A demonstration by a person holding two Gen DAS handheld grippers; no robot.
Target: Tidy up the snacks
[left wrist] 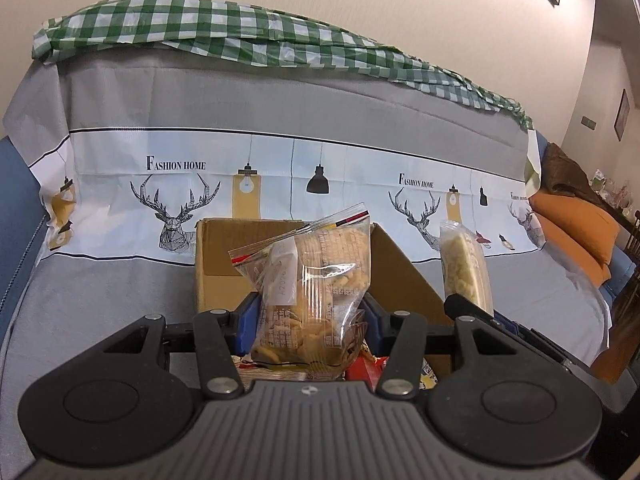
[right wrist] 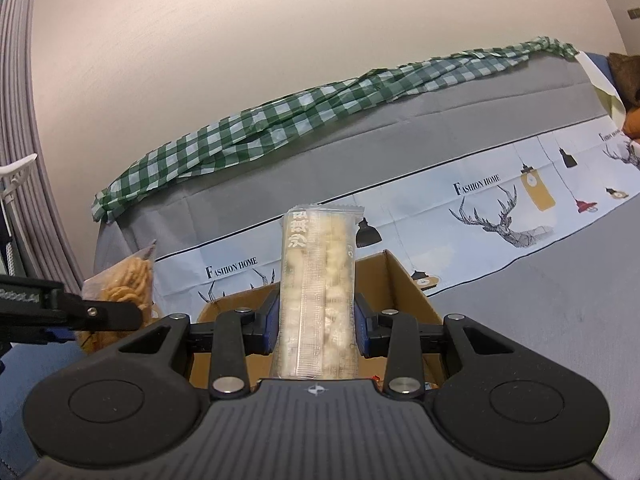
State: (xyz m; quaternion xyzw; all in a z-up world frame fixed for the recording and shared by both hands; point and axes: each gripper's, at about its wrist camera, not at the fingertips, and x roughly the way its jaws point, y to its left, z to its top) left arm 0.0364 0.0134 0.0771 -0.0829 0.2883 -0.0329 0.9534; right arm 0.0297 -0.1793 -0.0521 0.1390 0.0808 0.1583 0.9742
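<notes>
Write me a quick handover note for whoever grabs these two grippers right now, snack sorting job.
Left gripper: shut on a zip bag of crackers, held upright over the cardboard box.
Right gripper: shut on a tall clear pack of puffed snacks, also upright above the box.
Box: open on the grey-covered sofa, some wrapped snacks already inside.
Left to do: lower and release both packs into the box, one at a time probably.

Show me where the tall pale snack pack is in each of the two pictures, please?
Left wrist view: the tall pale snack pack stands at right, beyond the cardboard box, held by the other gripper.
Right wrist view: centre, upright, clamped in the right gripper.
Shared landmark: the green checked cloth on the sofa back.
</notes>
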